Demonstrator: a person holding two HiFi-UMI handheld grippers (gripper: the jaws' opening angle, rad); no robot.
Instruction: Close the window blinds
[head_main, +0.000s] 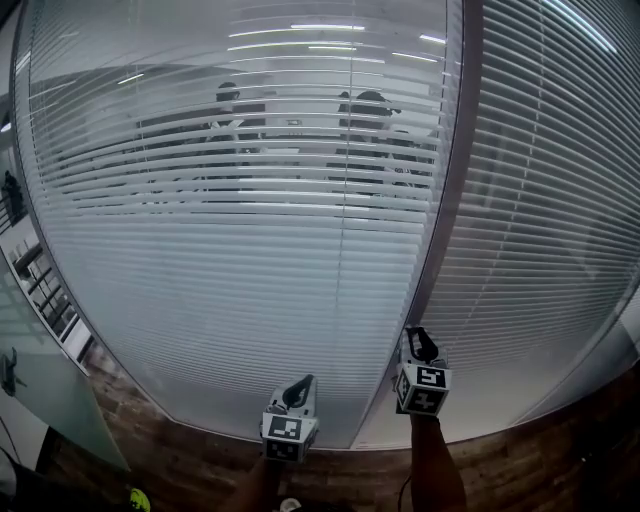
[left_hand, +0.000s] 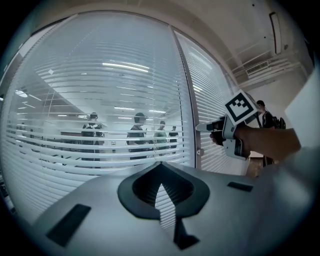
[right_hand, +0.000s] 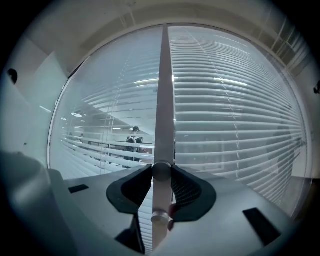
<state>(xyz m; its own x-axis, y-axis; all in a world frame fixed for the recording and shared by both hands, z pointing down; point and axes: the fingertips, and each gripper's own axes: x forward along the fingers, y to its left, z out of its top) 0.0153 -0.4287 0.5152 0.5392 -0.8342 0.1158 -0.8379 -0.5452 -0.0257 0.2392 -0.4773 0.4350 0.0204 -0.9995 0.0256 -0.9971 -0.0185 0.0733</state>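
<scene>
We clamp the wand (right_hand: 163, 100), rising toward twelve o'clock, in our right gripper (right_hand: 161, 172); our left gripper (left_hand: 161, 167), at its eight o'clock, sits closed and empty.

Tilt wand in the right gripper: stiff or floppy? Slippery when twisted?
Likely stiff: the tilt wand runs dead straight up from the right gripper. Probably slippery to twist: smooth, round surface. May swing if pushed sideways: its lower end hangs free.

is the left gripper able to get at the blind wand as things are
Probably yes: nothing stands between the left gripper and the wand, but the right gripper clamps its lower end.
</scene>
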